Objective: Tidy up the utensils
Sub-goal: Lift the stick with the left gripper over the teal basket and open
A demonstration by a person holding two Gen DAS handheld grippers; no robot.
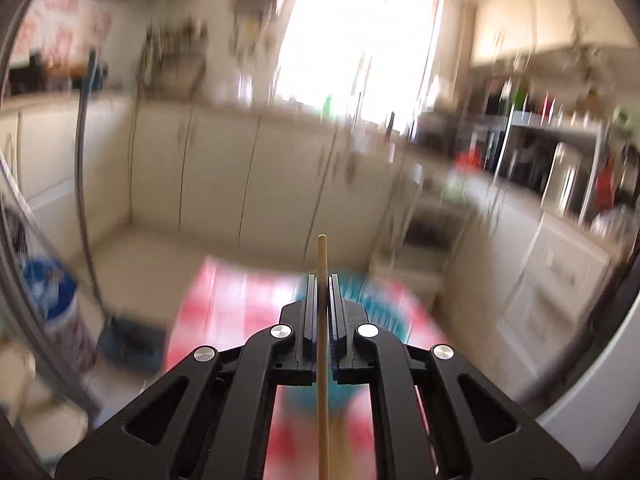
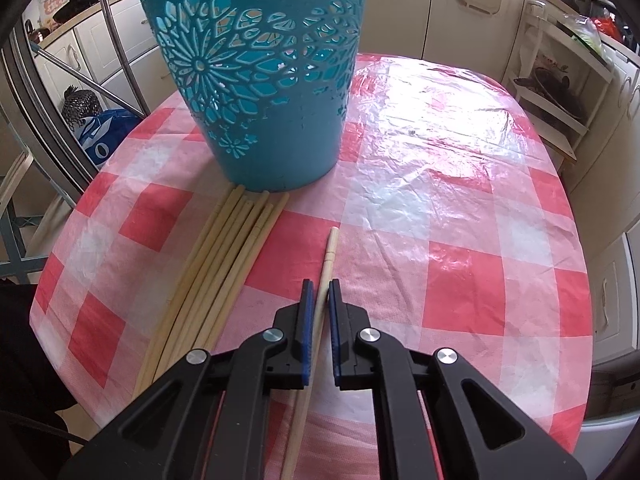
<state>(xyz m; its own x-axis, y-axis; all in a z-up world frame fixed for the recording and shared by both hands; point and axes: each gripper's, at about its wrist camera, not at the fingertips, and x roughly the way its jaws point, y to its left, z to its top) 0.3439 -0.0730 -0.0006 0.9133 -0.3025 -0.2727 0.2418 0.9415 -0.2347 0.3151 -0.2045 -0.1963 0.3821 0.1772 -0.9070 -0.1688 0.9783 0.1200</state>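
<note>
My left gripper (image 1: 322, 278) is shut on a wooden chopstick (image 1: 322, 256), held high above the table; the view is blurred by motion. The teal perforated basket (image 1: 380, 304) shows blurred below it. In the right wrist view the teal basket (image 2: 260, 72) stands upright at the table's far left. A bundle of several wooden chopsticks (image 2: 224, 264) lies on the cloth in front of it. A single chopstick (image 2: 329, 252) lies to their right. My right gripper (image 2: 320, 284) is low over this chopstick, its jaws narrowly apart on either side of it.
The round table has a red and white checked plastic cloth (image 2: 460, 208). Kitchen cabinets (image 1: 224, 168) line the far wall. A white shelf unit (image 2: 556, 92) stands to the right. Metal tubes (image 2: 120, 40) and a blue bag (image 2: 102, 136) are at the left.
</note>
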